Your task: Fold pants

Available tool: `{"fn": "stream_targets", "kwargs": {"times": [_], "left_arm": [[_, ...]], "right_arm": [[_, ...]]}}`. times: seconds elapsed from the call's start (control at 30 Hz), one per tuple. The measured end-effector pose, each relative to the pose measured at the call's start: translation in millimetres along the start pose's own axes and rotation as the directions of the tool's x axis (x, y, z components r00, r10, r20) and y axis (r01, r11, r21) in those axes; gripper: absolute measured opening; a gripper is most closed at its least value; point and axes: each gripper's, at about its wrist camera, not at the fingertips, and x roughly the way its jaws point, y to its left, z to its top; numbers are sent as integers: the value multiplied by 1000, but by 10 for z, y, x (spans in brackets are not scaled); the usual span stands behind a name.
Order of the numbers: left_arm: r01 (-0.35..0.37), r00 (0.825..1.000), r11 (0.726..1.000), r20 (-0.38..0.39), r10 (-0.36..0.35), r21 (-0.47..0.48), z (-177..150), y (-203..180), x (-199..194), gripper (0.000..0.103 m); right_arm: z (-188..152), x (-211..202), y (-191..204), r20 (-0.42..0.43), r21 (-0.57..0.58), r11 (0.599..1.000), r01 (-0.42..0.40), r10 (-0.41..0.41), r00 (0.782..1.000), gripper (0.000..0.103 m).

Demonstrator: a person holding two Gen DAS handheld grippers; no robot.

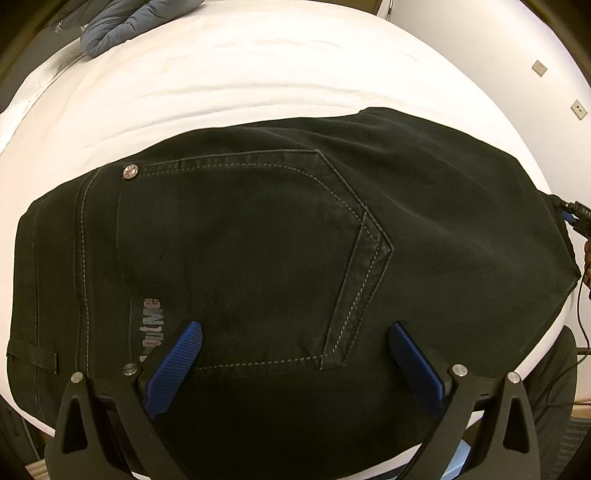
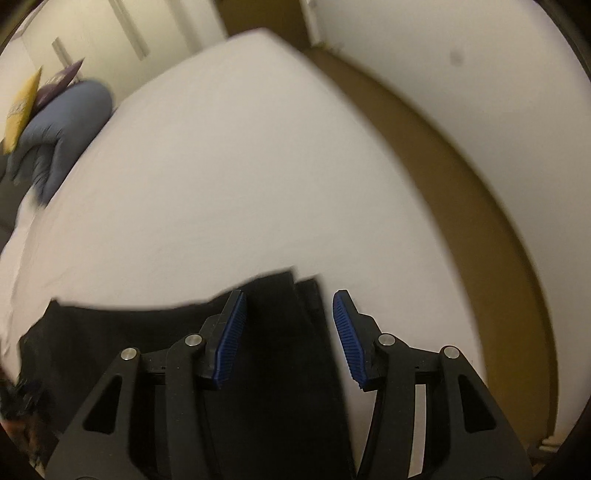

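Black pants [image 1: 280, 251] lie folded on a white-sheeted bed [image 1: 258, 74], back pocket up, near its front edge.

Both the left gripper [image 1: 295, 332] and right gripper [image 2: 290, 306] hang spread wide above the fabric, grasping nothing. A blue quilted jacket [image 1: 122, 26] sits at the far side; pale walls [image 2: 461, 74] and brown floor [image 2: 443, 147] surround the bed.

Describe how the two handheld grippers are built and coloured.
Both match. The left gripper and right gripper have matte black plastic linkage arms with triangular cut-outs and round silver pivot pins. Each finger carries a blue ribbed rubber pad. No markings, cables or sleeves show on them.
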Motion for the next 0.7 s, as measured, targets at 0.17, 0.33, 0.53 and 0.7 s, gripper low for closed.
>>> {"fn": "stream_targets", "kwargs": {"times": [0.17, 0.33, 0.53, 0.7], "left_arm": [[-11, 1000, 1000, -2, 11, -5, 70, -42, 50, 102], [-12, 1000, 1000, 3, 12, -9, 89, -63, 51, 102], [-10, 1000, 1000, 20, 10, -7, 36, -18, 14, 102], [-5, 999, 1000, 32, 5, -8, -74, 0, -5, 102]], "right_arm": [[-14, 32, -73, 34, 6, 1000, 14, -15, 999, 27], [-113, -32, -189, 102, 106, 992, 70, -81, 992, 11], [-293, -101, -610, 112, 326, 940, 99, -142, 984, 0], [-649, -810, -724, 155, 417, 901, 116, -196, 968, 5]]}}
